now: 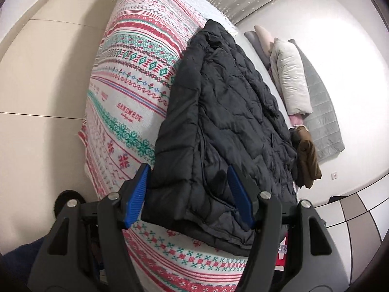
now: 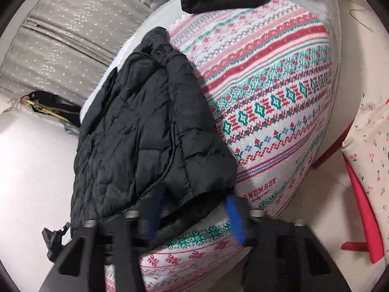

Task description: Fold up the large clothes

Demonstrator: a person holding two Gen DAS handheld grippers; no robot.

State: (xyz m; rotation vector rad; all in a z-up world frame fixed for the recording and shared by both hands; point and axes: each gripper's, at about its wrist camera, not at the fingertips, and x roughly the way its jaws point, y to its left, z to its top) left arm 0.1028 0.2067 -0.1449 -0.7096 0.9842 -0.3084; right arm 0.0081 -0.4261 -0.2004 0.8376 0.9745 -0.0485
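A black quilted puffer jacket (image 1: 226, 112) lies lengthwise on a bed covered by a red, green and white patterned blanket (image 1: 131, 92). My left gripper (image 1: 187, 172) is open, its blue pads (image 1: 138, 194) on either side of the jacket's near corner, not closed on it. In the right wrist view the same jacket (image 2: 136, 131) lies on the blanket (image 2: 267, 97). My right gripper (image 2: 194, 194) is open around the jacket's near hem edge, its blue pads (image 2: 234, 219) wide apart.
A pile of other clothes, white, grey and brown (image 1: 291, 85), sits on the bed's far side beyond the jacket. A curtain (image 2: 63, 36) hangs behind the bed. A red-framed chair with floral fabric (image 2: 367, 165) stands at the right. A black object (image 2: 52, 239) lies on the floor.
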